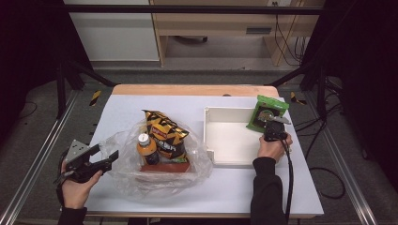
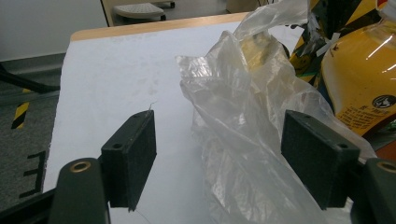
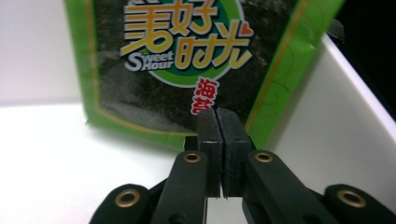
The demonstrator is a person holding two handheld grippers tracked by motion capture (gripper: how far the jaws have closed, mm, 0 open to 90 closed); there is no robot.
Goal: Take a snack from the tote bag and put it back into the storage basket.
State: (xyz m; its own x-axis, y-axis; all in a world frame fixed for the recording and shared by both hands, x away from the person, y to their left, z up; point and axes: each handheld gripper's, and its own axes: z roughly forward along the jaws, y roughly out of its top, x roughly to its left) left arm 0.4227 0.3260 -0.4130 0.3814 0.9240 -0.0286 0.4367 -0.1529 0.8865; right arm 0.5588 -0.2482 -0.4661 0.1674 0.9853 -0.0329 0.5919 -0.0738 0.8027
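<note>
A clear plastic bag (image 1: 122, 174) lies at the front left of the white table (image 1: 126, 105). Inside it are an orange drink bottle (image 1: 148, 150), a black-and-yellow snack bag (image 1: 166, 132) and a red box (image 1: 165, 167). My left gripper (image 1: 107, 151) is open at the bag's left edge, and in the left gripper view crumpled bag film (image 2: 233, 116) lies between its jaws (image 2: 219, 154), with the bottle (image 2: 364, 79) beyond. A green seaweed packet (image 1: 270, 105) leans in the far right corner of a white tray (image 1: 209, 136). My right gripper (image 1: 269, 121) is shut, its tips (image 3: 218, 112) against the packet's (image 3: 177, 70) lower edge.
The tray's inside is bare white apart from the packet. A wooden strip (image 1: 195, 90) runs along the table's far edge. Black frame posts (image 1: 63, 84) stand at both sides, and cables (image 1: 324, 173) trail on the floor to the right.
</note>
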